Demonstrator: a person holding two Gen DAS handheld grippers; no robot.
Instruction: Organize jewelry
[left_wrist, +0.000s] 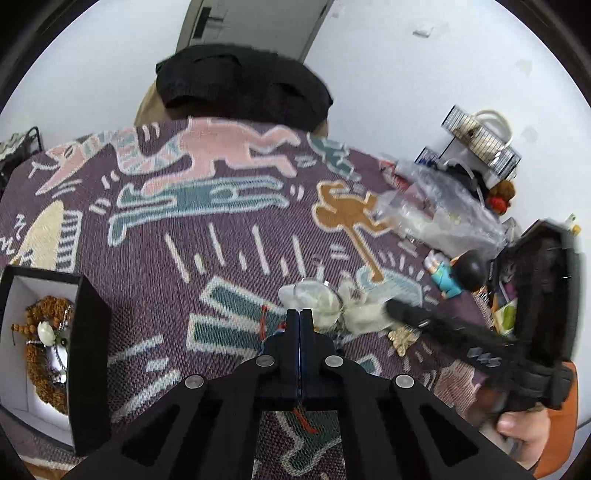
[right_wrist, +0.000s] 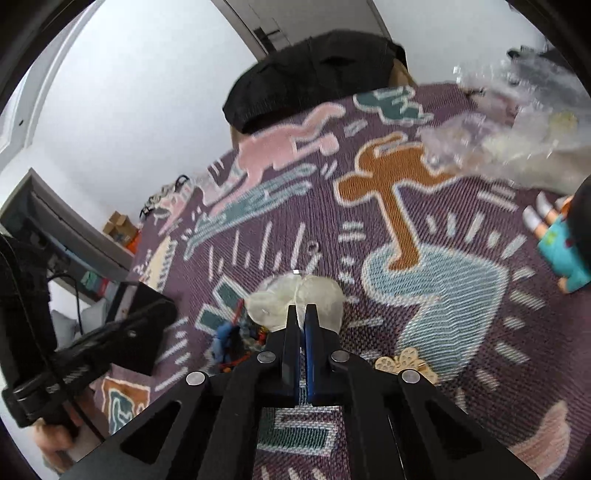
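Left wrist alone shows beads (left_wrist: 48, 332) in box (left_wrist: 88, 354); both tongs (left_wrist: 300, 314) (right_wrist: 302, 310) closed, seemingly empty.

The left black two-finger gripper (left_wrist: 300, 314), seen from its own wrist camera, points forward with its blue-lined jaws pressed together, no gap between them. The right black two-finger gripper (right_wrist: 303, 310) has its jaws nearly together, with only a thin slit between the blue pads. In the left wrist view the right gripper reaches in from the right edge, blurred, with the bare right hand (left_wrist: 524, 432) wrapped around its handle.
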